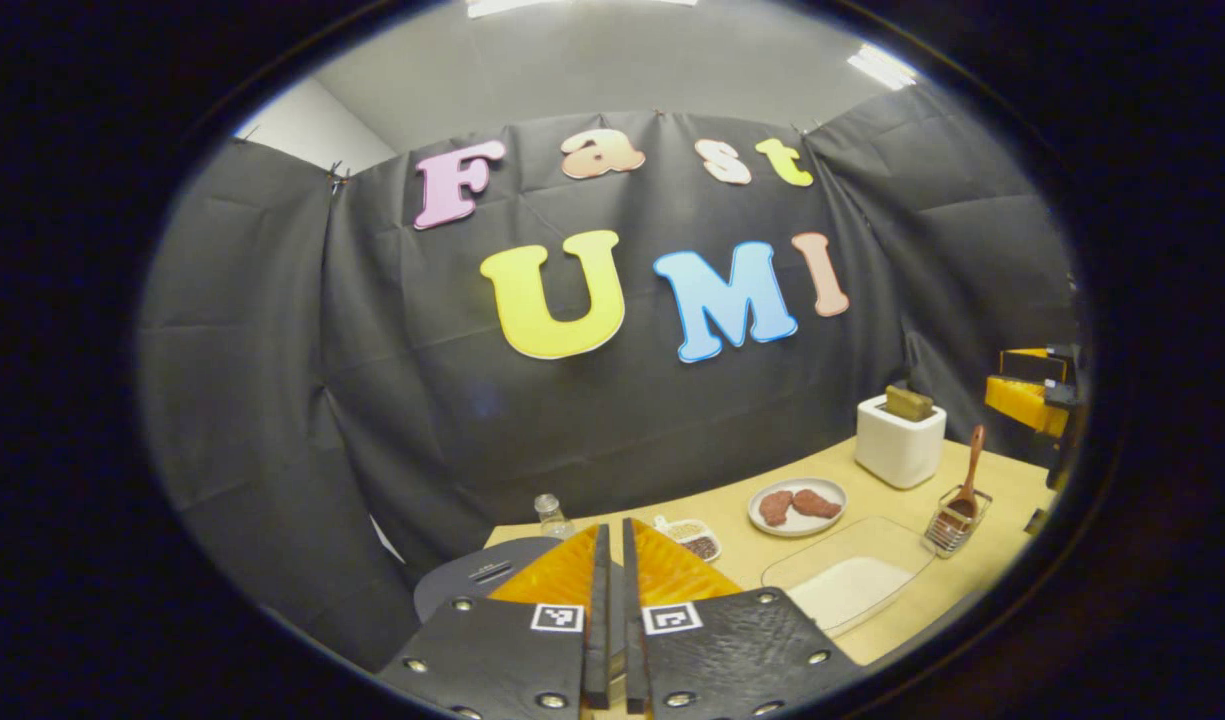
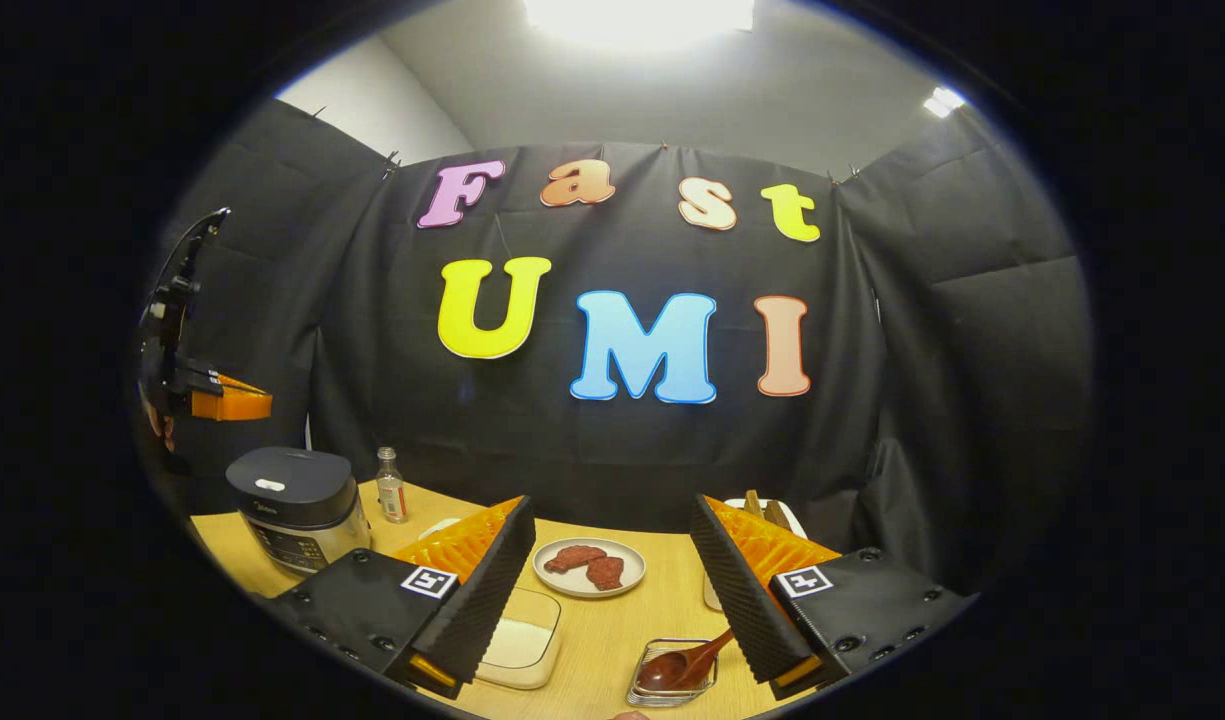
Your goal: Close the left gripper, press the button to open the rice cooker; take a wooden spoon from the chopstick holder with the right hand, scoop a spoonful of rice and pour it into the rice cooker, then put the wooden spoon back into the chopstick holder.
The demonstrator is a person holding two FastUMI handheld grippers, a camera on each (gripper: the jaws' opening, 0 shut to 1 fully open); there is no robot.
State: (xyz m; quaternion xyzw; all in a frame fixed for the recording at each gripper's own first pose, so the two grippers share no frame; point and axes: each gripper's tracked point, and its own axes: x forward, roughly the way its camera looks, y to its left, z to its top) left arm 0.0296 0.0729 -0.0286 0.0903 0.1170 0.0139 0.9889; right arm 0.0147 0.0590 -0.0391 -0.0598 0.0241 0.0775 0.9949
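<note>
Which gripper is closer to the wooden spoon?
Right. The right gripper hovers just above the wooden spoon in the chopstick holder, jaws open. The left gripper, jaws shut, is across the table over the rice cooker.

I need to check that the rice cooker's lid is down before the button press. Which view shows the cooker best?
The right gripper view: the rice cooker stands whole at the table's left, lid down, its front panel facing the camera. The left gripper view catches just a slice of its dark lid behind that gripper's own fingers.

on the table (image 2: 662, 620) — rice cooker (image 2: 297, 505) at left, plate (image 2: 589, 567) in the middle, wooden spoon (image 2: 687, 665) in the chopstick holder (image 2: 644, 692) — bottle (image 2: 390, 487) behind the cooker.
</note>
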